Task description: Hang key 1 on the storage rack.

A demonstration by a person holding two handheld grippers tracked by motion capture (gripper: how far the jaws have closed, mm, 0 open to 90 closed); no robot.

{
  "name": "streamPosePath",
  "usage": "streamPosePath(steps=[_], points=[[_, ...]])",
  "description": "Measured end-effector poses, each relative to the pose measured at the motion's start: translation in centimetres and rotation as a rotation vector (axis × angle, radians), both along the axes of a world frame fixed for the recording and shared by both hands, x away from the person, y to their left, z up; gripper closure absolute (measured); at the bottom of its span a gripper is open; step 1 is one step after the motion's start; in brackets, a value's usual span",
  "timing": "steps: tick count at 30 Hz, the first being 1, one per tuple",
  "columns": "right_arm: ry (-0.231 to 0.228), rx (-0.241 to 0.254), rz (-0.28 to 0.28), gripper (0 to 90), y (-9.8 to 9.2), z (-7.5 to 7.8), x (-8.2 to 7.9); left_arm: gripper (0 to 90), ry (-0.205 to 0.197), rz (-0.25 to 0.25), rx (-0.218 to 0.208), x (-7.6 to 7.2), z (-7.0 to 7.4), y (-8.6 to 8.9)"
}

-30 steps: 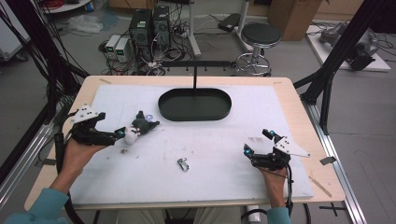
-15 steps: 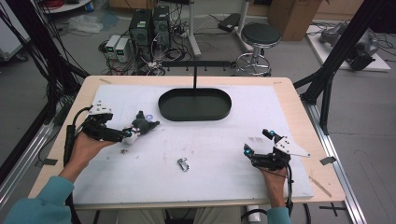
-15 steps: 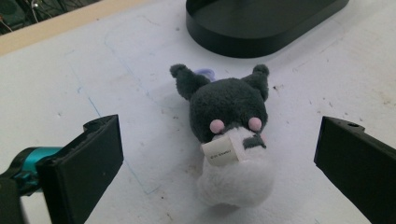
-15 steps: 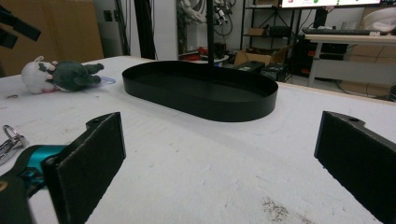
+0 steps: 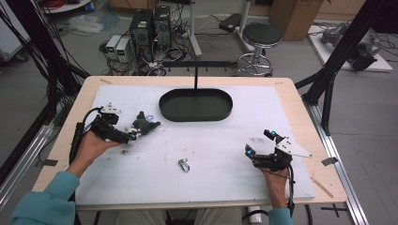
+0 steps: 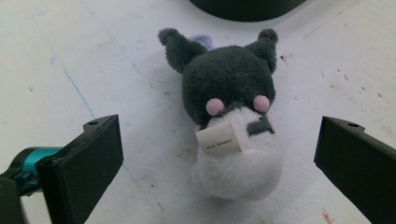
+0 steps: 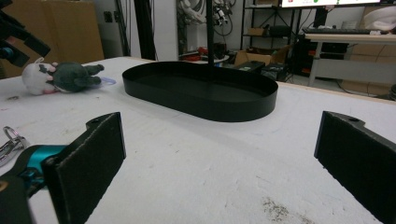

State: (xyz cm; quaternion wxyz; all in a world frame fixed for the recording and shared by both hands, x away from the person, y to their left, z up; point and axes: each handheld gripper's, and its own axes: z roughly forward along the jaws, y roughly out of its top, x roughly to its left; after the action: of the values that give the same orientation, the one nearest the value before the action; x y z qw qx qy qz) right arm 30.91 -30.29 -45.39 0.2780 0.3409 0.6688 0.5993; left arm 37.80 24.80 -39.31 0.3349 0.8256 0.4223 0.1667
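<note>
On table (image 5: 300, 117), left of tray (image 5: 195, 104): plush (image 6: 233, 123) lying flat on white mat, ears toward tray, white end toward left gripper (image 5: 130, 137). Left jaws wide open, straddling plush, not touching. Right gripper (image 5: 248, 151) parked near front right edge, jaws open, empty, well apart from plush. Looks light, soft, squashy; fuzzy pile, unlikely to slip; not fragile. Best grip probably across dark head or white body, squeezing firm enough to compress stuffing. Paper tag (image 6: 219, 139) on front: too flimsy, avoid. Purple loop (image 6: 204, 39) behind ears, too thin for these jaws. Metal clip (image 5: 184, 164) mid-mat, clear of plush.
</note>
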Motion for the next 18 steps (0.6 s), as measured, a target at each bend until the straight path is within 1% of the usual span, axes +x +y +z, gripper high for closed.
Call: streamPosePath(steps=[4,6,7,8,10,12,14,15,16,17,18], points=[[0.000,0.001,0.001,1.2,0.0,0.0,0.0,1.7,0.021,-0.002,0.022,0.3,0.0,-0.7],[0.000,0.000,0.000,1.2,0.0,0.0,0.0,1.7,0.041,-0.017,0.043,0.6,0.1,-1.0],[0.001,0.002,0.001,1.2,0.0,0.0,0.0,1.7,0.041,-0.021,0.044,0.7,0.1,-1.2],[0.001,0.002,0.001,1.2,0.0,0.0,0.0,1.7,0.041,-0.015,0.043,0.7,0.1,-1.4],[0.003,0.001,0.004,1.2,0.0,0.0,0.0,1.7,0.063,-0.008,0.047,0.9,-0.1,-1.5],[0.003,0.003,0.005,1.2,0.0,0.0,0.0,2.0,0.083,-0.007,0.067,1.1,-0.4,-1.6],[0.005,0.005,0.003,1.2,0.0,0.0,0.0,2.8,0.093,-0.005,0.075,1.2,-0.6,-1.6],[0.003,0.005,0.003,1.2,0.0,0.0,0.0,2.8,0.092,0.002,0.072,1.3,-0.6,-1.7],[-0.011,-0.001,0.001,1.2,-0.1,0.0,0.1,2.9,0.094,0.001,0.077,1.3,-0.7,-1.7],[0.002,0.005,0.004,1.2,0.0,0.0,0.0,2.9,0.098,-0.002,0.084,1.3,-0.7,-1.7],[-0.003,0.003,0.001,1.2,-0.1,0.0,0.1,4.5,0.101,-0.002,0.088,1.4,-0.8,-1.8]])
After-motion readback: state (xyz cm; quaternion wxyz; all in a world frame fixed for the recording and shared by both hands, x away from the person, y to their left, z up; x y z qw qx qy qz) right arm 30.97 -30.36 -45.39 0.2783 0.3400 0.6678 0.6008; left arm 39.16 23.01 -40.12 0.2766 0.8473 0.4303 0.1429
